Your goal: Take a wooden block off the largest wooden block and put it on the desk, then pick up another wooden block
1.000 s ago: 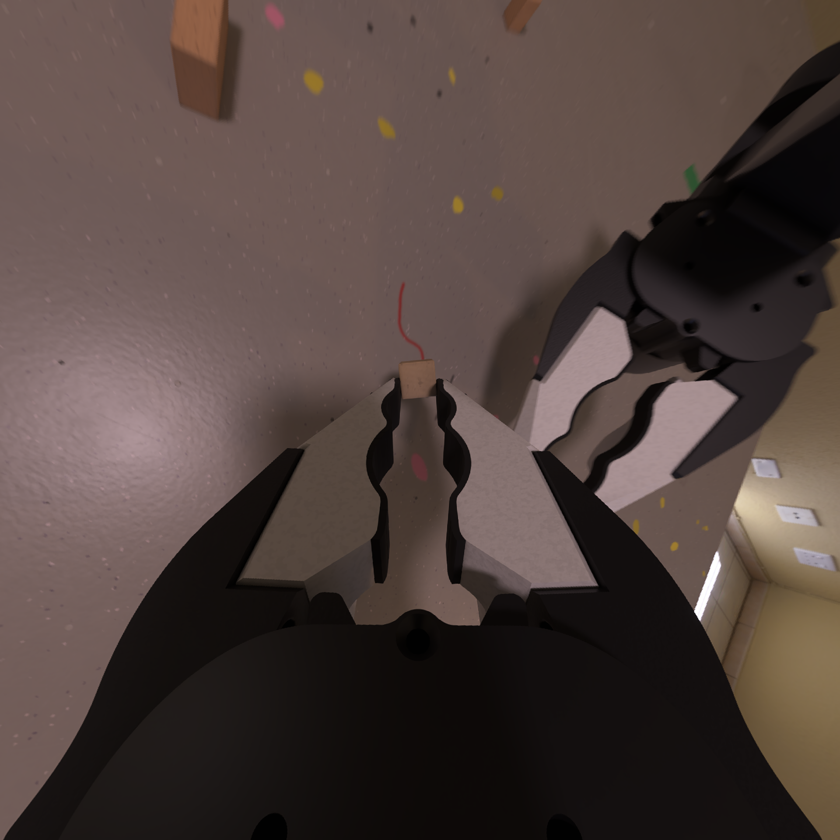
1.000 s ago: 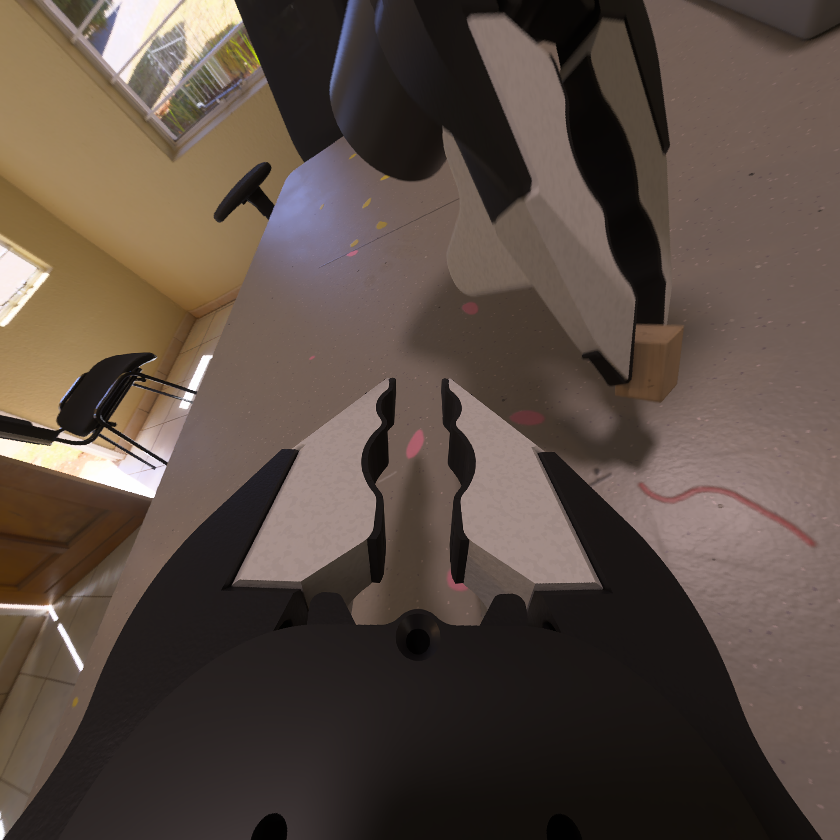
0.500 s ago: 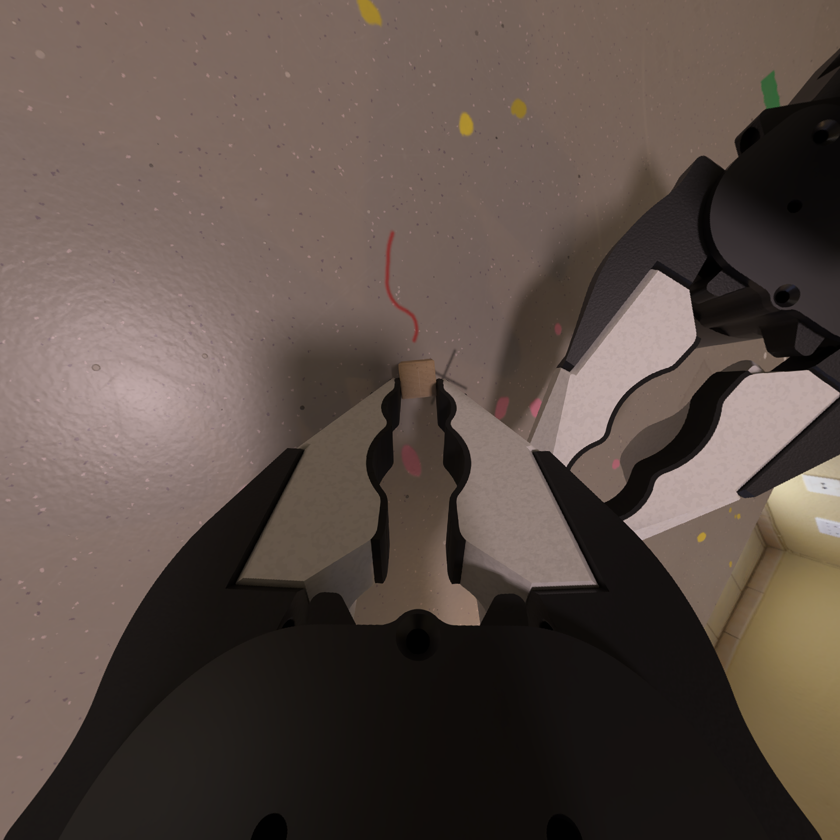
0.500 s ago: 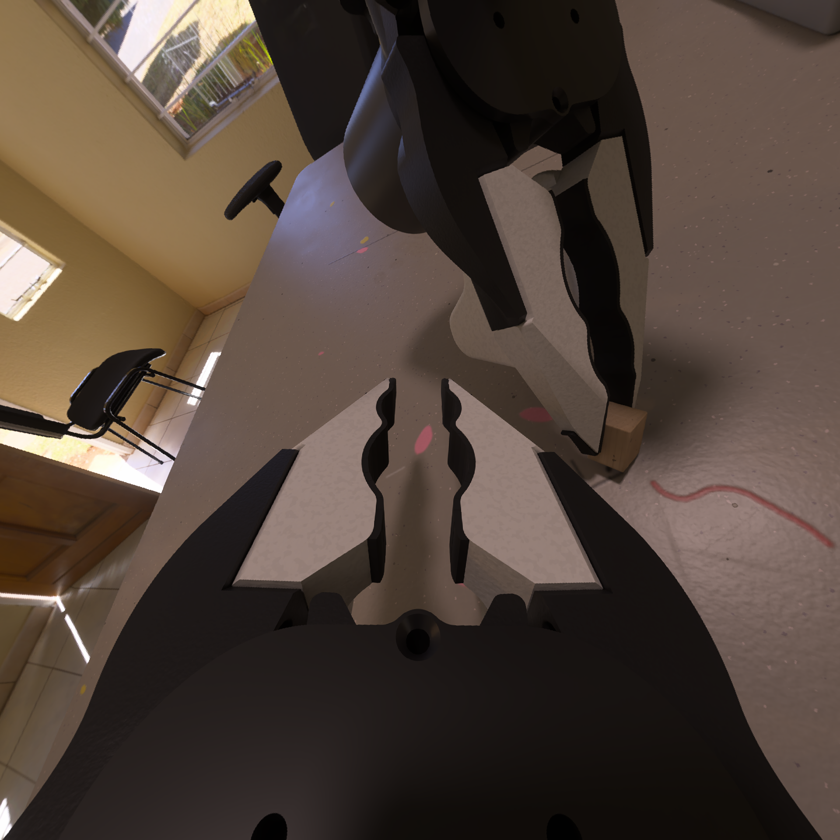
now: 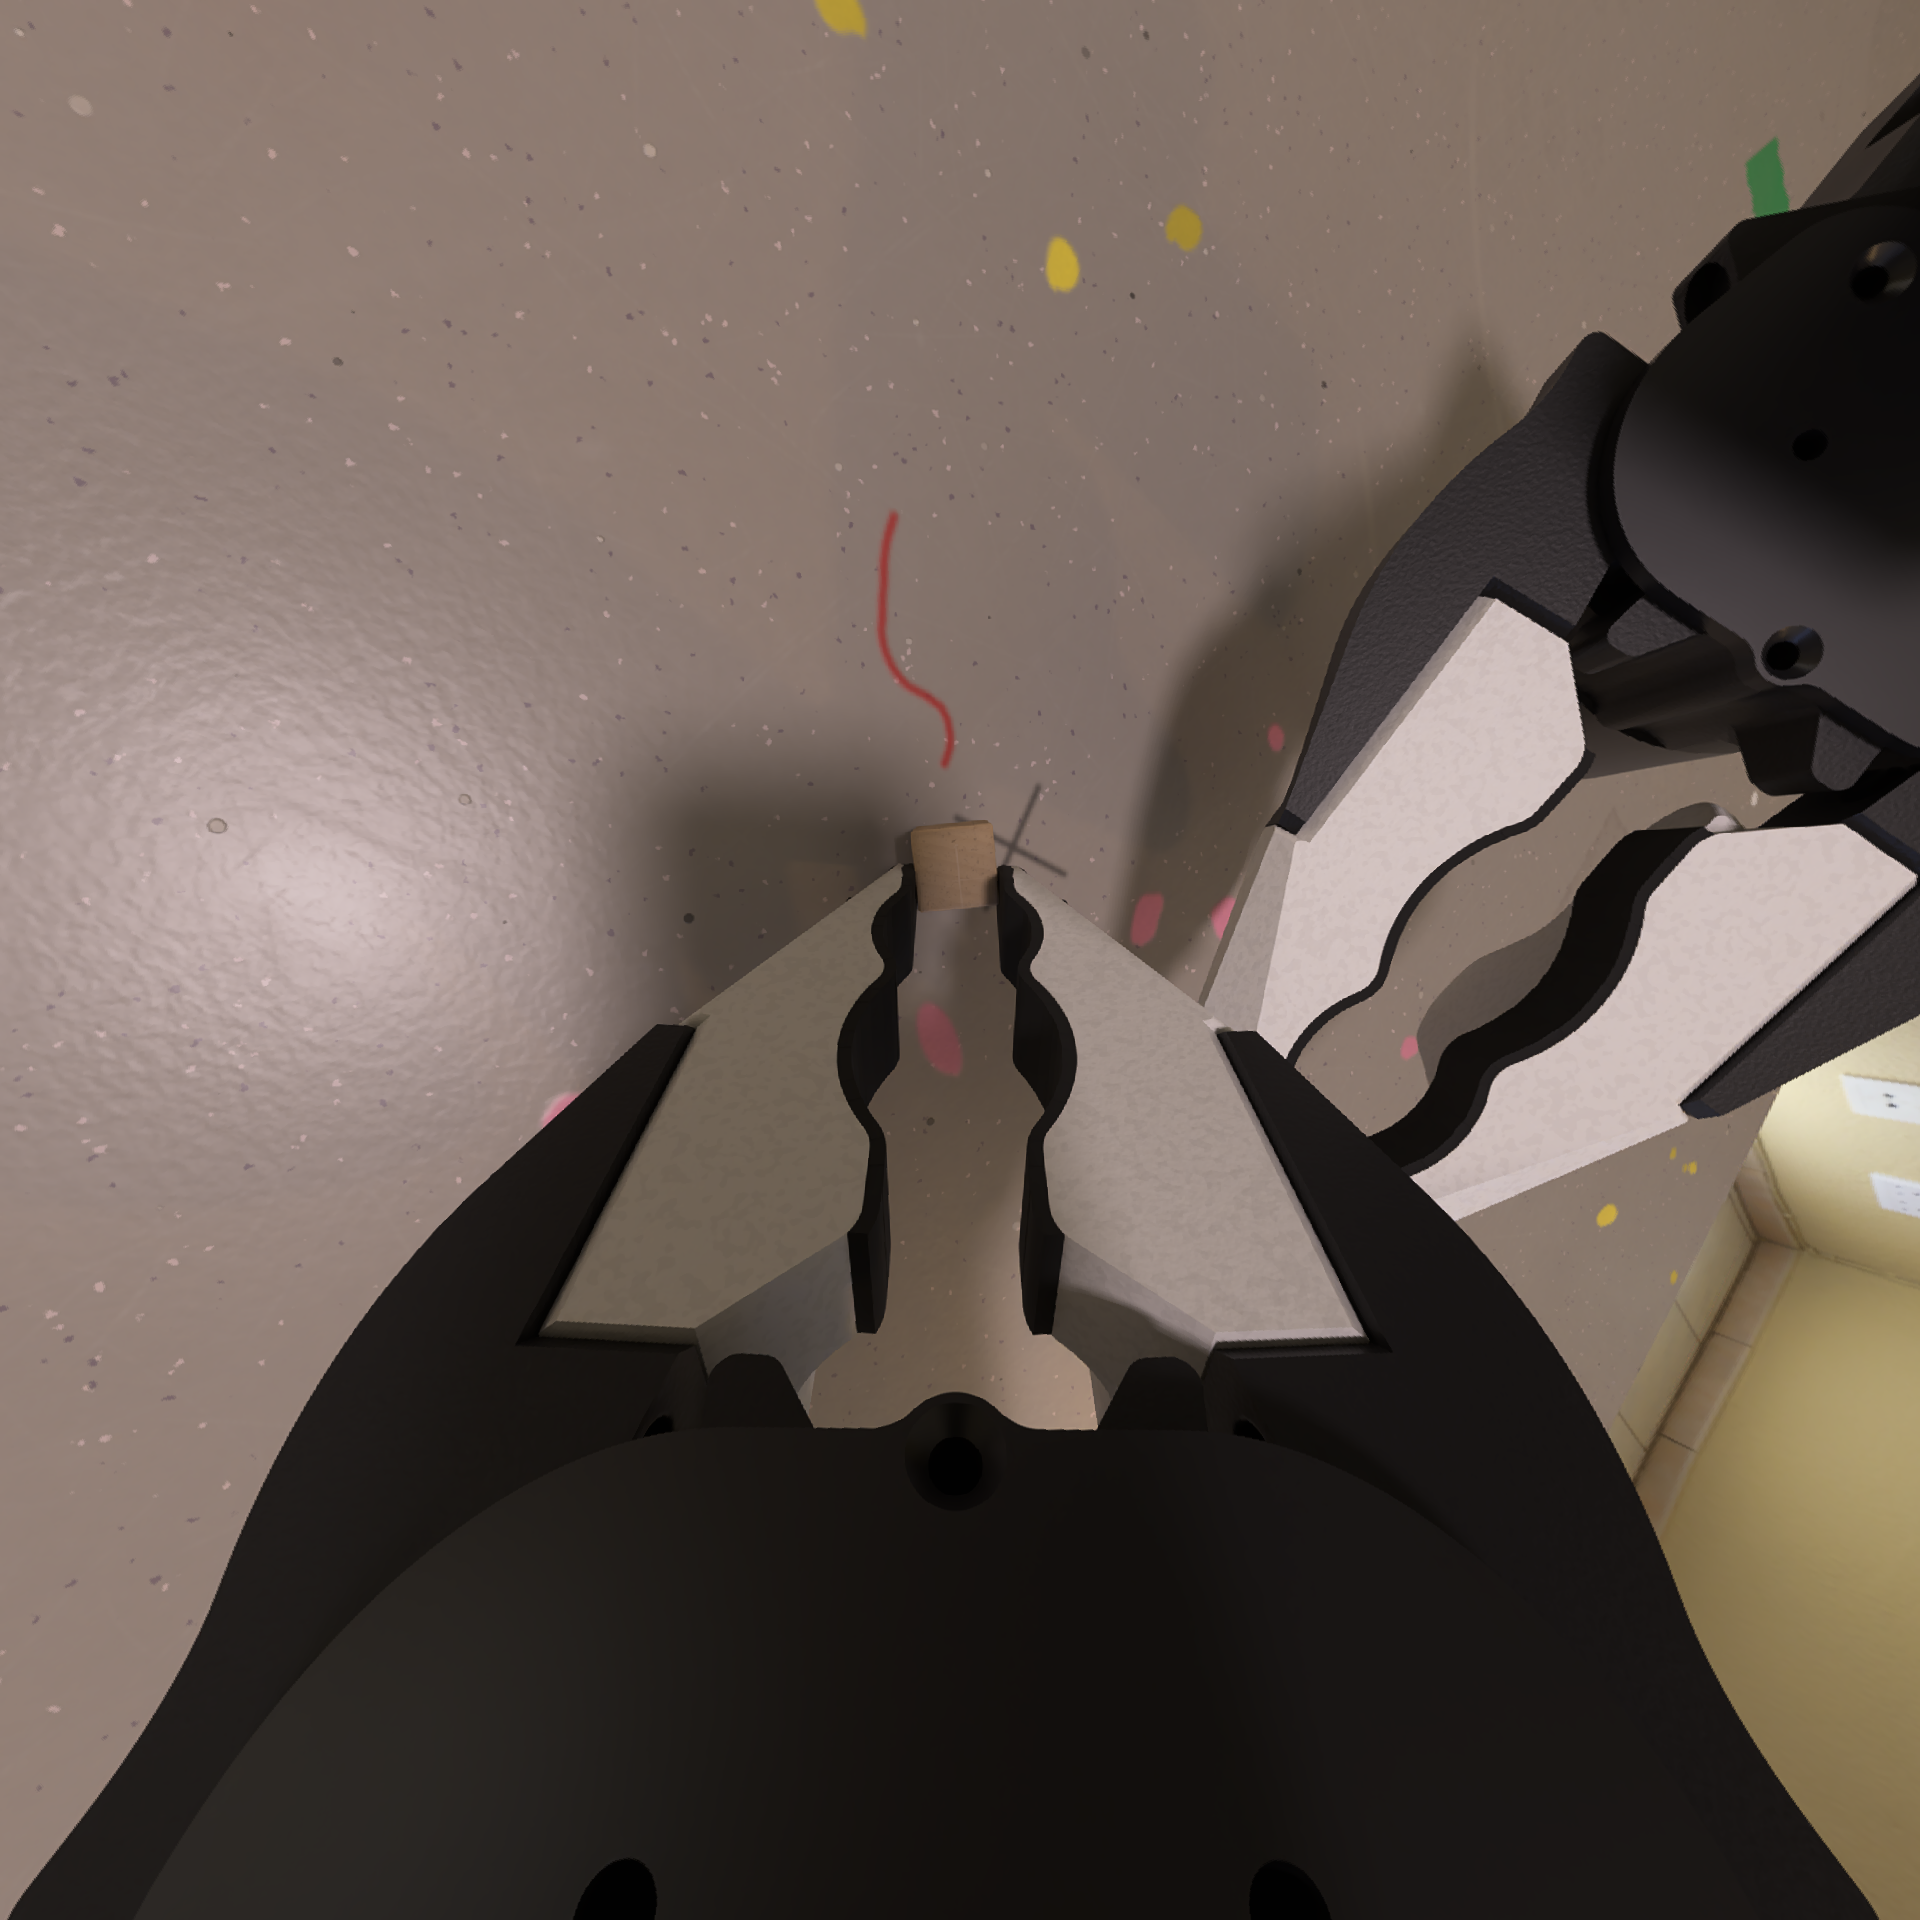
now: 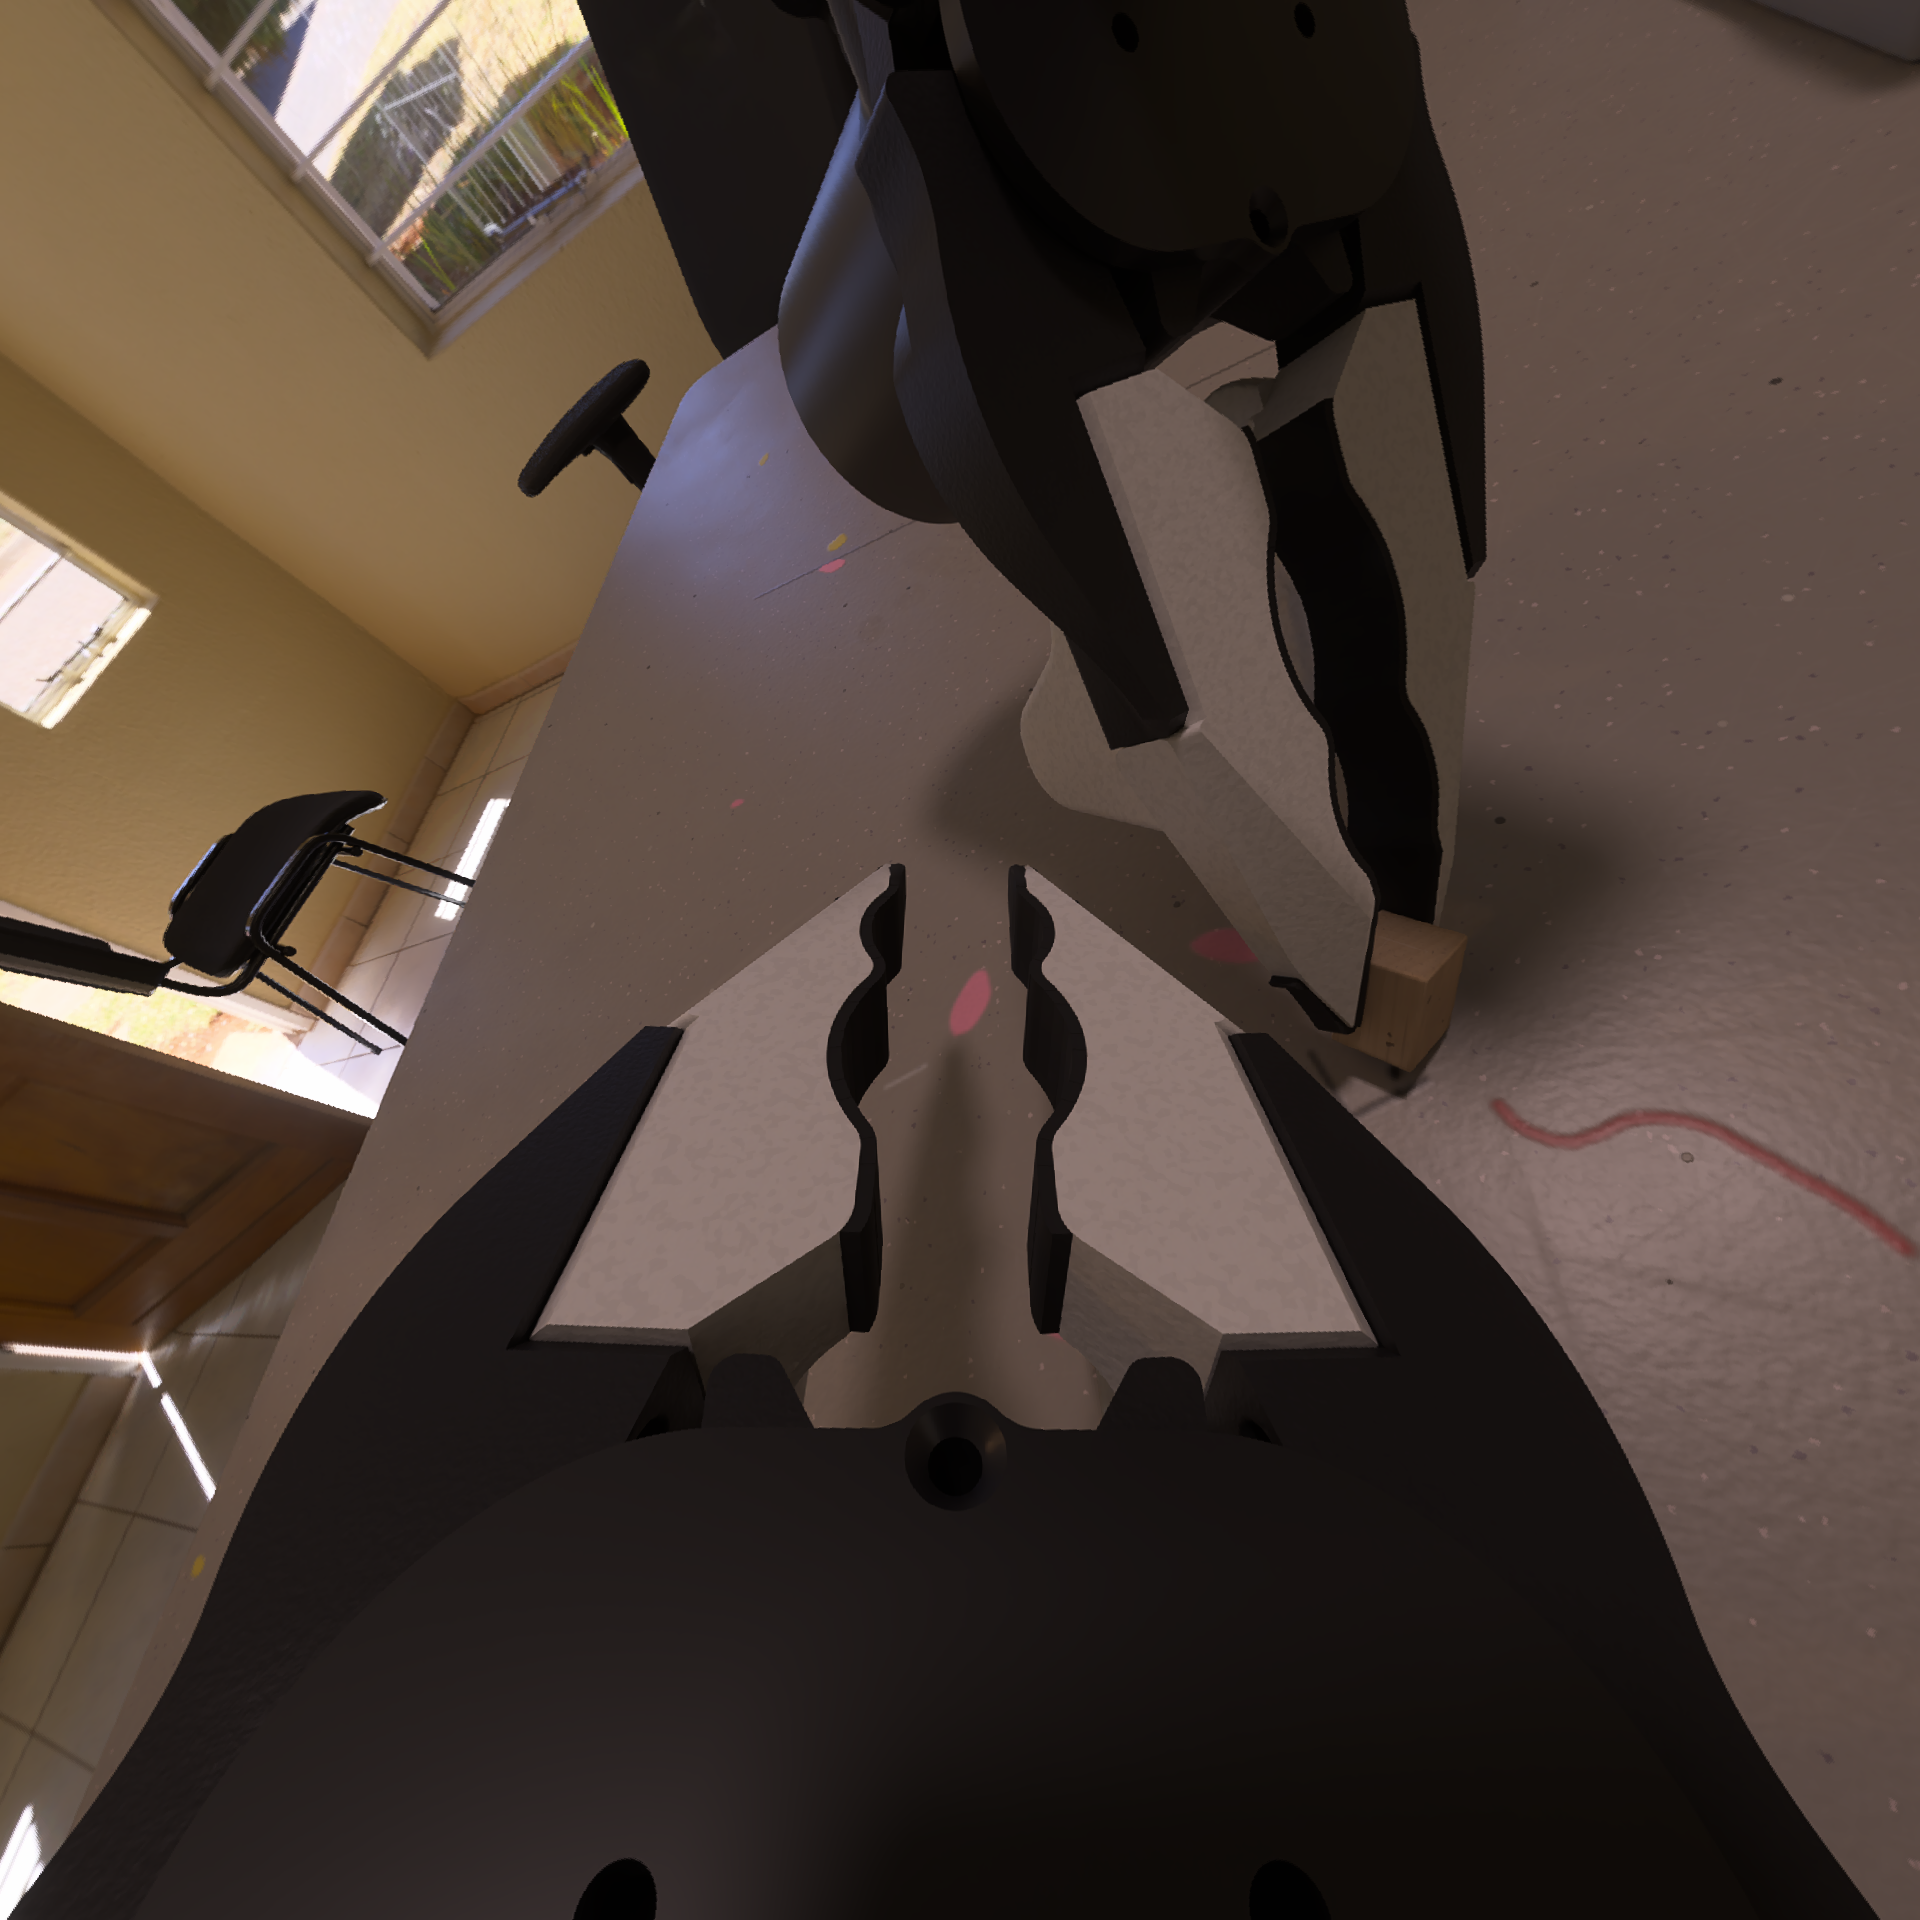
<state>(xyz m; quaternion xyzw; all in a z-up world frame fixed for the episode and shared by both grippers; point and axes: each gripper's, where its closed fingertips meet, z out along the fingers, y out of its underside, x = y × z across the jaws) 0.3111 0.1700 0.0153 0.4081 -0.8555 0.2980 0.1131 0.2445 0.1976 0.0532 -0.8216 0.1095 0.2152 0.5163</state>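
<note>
Between your left gripper's (image 5: 954, 883) fingertips sits a small wooden block (image 5: 951, 868), pinched at the very tips and low over the speckled desk (image 5: 416, 416). From the right wrist view the same block (image 6: 1415, 995) shows its pale side, with its lower edge just above or on the surface; you cannot tell whether it touches. Just past the tips of your left gripper a thin red squiggle (image 5: 909, 644) runs across the desk, and a faint dark cross mark (image 5: 1023, 844) lies right beside the block. Your right gripper (image 6: 956, 883) hangs off to the right of the left one, its fingers spread apart with nothing between them, only a pink spot (image 6: 969, 1001) on the desk showing through the gap. Beyond its left finger a black chair (image 6: 260, 894) stands on the tiled floor.
</note>
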